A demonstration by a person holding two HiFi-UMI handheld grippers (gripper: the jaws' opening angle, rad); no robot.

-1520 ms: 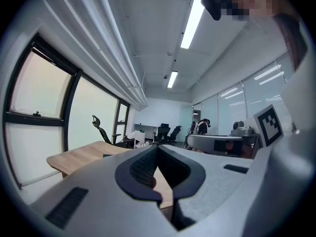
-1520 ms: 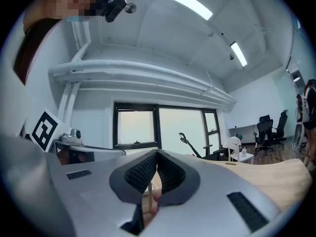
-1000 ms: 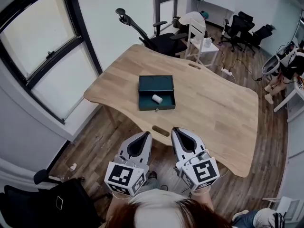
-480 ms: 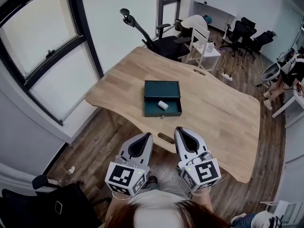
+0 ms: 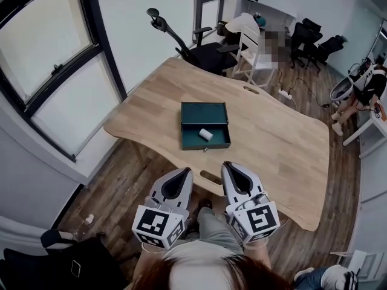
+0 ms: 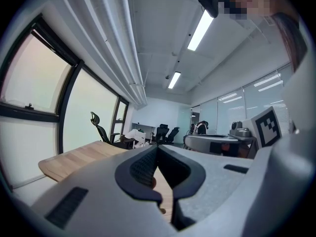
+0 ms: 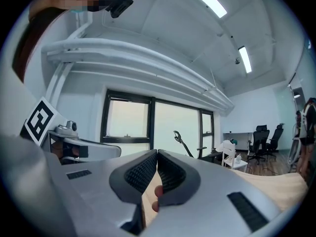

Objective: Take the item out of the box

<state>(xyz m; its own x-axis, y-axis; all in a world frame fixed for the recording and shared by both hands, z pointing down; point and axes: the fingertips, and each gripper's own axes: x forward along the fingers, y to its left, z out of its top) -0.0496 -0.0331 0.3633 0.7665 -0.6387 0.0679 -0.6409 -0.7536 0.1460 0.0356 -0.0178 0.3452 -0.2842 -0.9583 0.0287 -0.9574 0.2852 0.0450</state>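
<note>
Both the left gripper and right gripper are clenched empty, well short of the green box; best open one before descending on the white roll lying inside it.

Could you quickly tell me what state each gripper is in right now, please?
Left gripper: jaws closed, holding nothing.
Right gripper: jaws closed, holding nothing.
</note>
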